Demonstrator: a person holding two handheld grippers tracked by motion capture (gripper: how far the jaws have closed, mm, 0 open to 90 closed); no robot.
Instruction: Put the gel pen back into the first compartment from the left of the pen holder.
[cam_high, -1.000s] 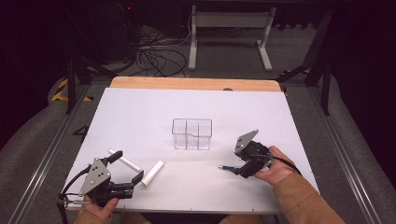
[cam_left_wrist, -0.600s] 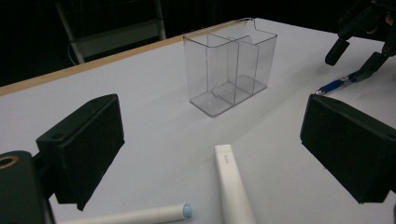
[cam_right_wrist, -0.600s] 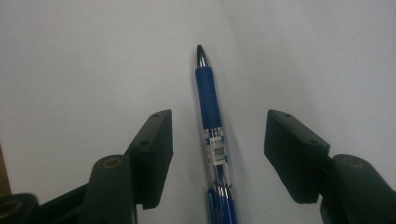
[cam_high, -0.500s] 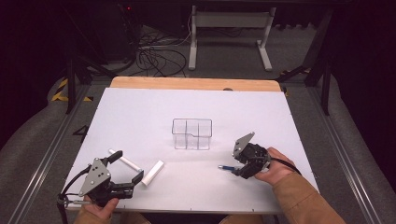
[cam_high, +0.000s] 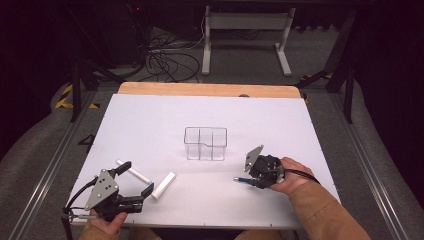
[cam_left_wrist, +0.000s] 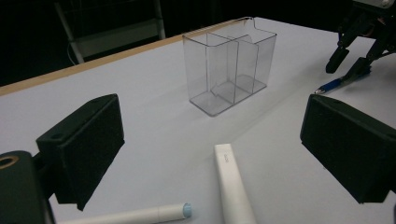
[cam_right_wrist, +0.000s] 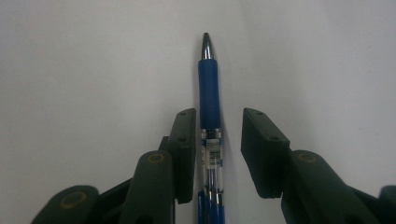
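1. Right gripper (cam_right_wrist: 218, 154) has just been closing its fingers around the pen (cam_right_wrist: 209, 93); against the earlier frames they stand narrower, and the hand has barely shifted. Left gripper (cam_high: 136, 181) and everything on the tabletop (cam_high: 150, 115) sit as before.
2. Tabletop: white, clear divided bin (cam_high: 205, 143) mid-table, two white markers (cam_high: 163, 185) near the left gripper, pen at the right.
3. Bin: upright, nothing in its compartments as far as I can see, well apart from the pen.
4. Left gripper: fingers wide, nothing between them, hovering just behind the markers.
5. Right gripper: fingers narrow, straddling the pen barrel. One finger (cam_right_wrist: 183, 154) looks to touch the barrel, the other stands off with a visible gap, so no grip yet.
6. Pen: blue, lying flat on the tabletop, tip pointing away from the gripper.
7. Step, my read: grasping the pen. Next move needs the gap closed squarely on the barrel, then a lift towards the bin. Risk: the pen rolls sideways under a one-sided push.
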